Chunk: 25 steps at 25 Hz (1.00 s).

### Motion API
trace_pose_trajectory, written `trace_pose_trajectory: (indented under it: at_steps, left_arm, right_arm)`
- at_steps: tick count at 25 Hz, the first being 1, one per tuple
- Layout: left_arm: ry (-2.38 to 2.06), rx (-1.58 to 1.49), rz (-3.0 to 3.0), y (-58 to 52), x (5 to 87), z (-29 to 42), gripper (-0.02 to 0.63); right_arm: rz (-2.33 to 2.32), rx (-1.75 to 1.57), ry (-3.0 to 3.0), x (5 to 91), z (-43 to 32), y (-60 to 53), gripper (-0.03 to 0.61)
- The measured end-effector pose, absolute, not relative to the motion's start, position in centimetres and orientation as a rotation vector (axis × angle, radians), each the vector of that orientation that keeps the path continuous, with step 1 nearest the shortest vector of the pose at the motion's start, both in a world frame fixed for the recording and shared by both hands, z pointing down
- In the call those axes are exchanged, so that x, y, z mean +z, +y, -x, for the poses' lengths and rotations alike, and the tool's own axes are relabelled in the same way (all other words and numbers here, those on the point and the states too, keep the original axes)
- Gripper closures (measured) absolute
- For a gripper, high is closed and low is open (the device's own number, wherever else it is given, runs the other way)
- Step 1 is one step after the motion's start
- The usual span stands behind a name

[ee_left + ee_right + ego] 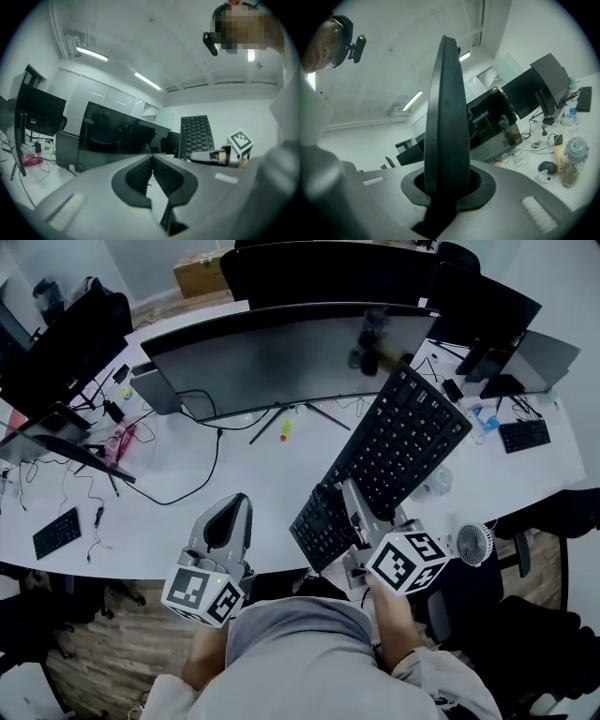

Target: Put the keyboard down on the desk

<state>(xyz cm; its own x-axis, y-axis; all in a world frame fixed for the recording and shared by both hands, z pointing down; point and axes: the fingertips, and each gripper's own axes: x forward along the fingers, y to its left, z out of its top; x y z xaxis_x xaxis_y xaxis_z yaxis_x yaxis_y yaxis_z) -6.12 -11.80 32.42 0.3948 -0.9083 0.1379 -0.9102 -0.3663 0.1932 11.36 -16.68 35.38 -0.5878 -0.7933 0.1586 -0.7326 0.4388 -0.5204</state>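
The right tool (349, 501) is clamped on the near end of the keyboard (403, 437) and carries it by that one end. The board hangs in the air, slanting up and away over the table (248, 479), not yet resting on it. The left tool (234, 510), jaws together and empty, hovers just beside, I judge ready to steady the board. The bare table in front of the curved monitor (281, 357) looks like the landing spot.
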Motion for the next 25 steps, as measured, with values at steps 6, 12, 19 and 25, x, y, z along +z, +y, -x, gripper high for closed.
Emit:
trace_pose_trajectory:
  at_steps: [6,12,19,25]
  left_arm:
    - [-1.554,0.000,-2.442,-14.0,32.0,9.4,0.614]
    - [-1.492,-0.005,-2.482,-16.1,31.7,11.8,0.614]
    - [-1.394,0.000,-2.521,-17.1,32.2,13.6,0.614]
    - [-1.331,0.009,-2.545,-17.2,32.9,14.9,0.614]
  right_arm:
    - [1.422,-0.879,2.522,35.7,-8.4,-18.3,0.506]
    - [1.491,-0.908,2.444,36.1,-6.1,-19.7,0.506]
    - [1.565,-1.013,2.298,38.2,-4.7,-20.1,0.506]
    - [1.623,-1.044,2.207,40.3,-3.7,-20.2,0.508]
